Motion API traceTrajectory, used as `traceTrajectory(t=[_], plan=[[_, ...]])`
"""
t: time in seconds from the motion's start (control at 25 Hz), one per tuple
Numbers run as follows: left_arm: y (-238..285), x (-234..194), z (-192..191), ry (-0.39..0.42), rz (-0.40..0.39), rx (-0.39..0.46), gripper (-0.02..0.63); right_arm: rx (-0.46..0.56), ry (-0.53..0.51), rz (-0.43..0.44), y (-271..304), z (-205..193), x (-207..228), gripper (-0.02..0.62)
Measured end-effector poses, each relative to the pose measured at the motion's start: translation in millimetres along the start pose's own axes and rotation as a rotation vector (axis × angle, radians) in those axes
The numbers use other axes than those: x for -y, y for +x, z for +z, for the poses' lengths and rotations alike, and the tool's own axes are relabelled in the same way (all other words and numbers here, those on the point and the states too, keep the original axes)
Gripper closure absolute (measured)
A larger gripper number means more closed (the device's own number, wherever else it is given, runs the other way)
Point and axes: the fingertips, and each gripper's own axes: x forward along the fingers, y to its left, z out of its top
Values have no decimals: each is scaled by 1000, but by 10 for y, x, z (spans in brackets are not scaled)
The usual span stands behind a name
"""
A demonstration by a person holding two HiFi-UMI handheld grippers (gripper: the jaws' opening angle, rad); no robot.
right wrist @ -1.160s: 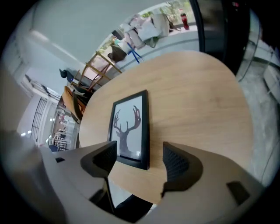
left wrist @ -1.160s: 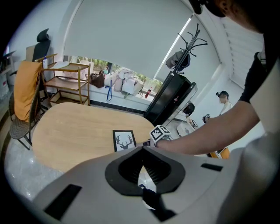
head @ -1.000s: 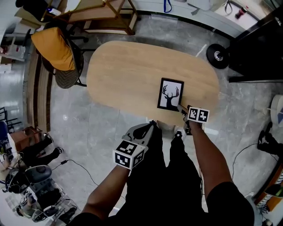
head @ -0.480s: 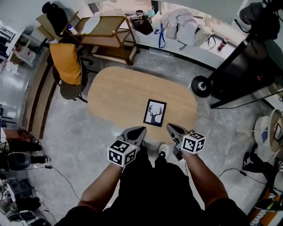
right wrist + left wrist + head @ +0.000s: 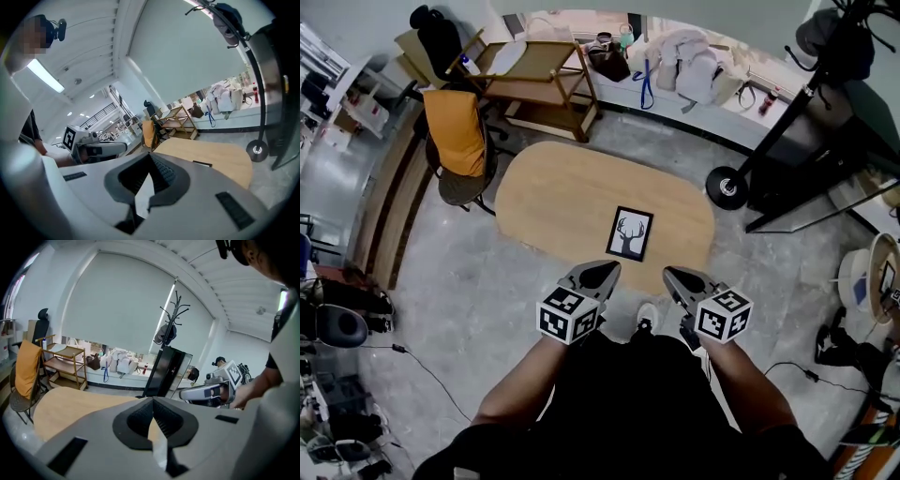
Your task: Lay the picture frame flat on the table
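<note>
A person in black clothes stands at the near side of a pale oval wooden bench, seen from overhead. A black-rimmed picture frame with a white print of a black antlered deer head lies flat and face up on the bench. It sits close to the near edge, toward the right end. The left tongs and the right tongs are held side by side in front of the person's body, on the near side of the frame and apart from it. Both are clenched on nothing.

The left gripper view shows its grey jaws pressed together at the tips. Beyond them are the bench top, a tall glossy black cabinet and the other tongs off to the right. The frame cannot be seen there, because the tongs' own body blocks that part of the bench. The right gripper view shows its jaws closed and empty in the same way. In that view the frame appears from the side, as a thin dark sliver lying on the wood.

Each pair of tongs carries a white cube printed with black square marker patterns.

Around the bench, an orange cloth hangs over a dark office chair at the left end. A two-tier wooden trolley stands beyond it, and white bags are piled along the far wall. A black round wheel rests on the grey stone floor at the bench's right end.
</note>
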Motion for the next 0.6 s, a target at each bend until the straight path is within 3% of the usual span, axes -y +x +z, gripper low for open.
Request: traceTrajectory(t=[0.24, 0.6], plan=[[-276, 104, 156, 54, -74, 28, 606, 70, 30, -40, -74, -5, -249, 595], [-1021, -46, -3, 92, -191, 46, 606, 155, 44, -170, 97, -236, -1005, 595]])
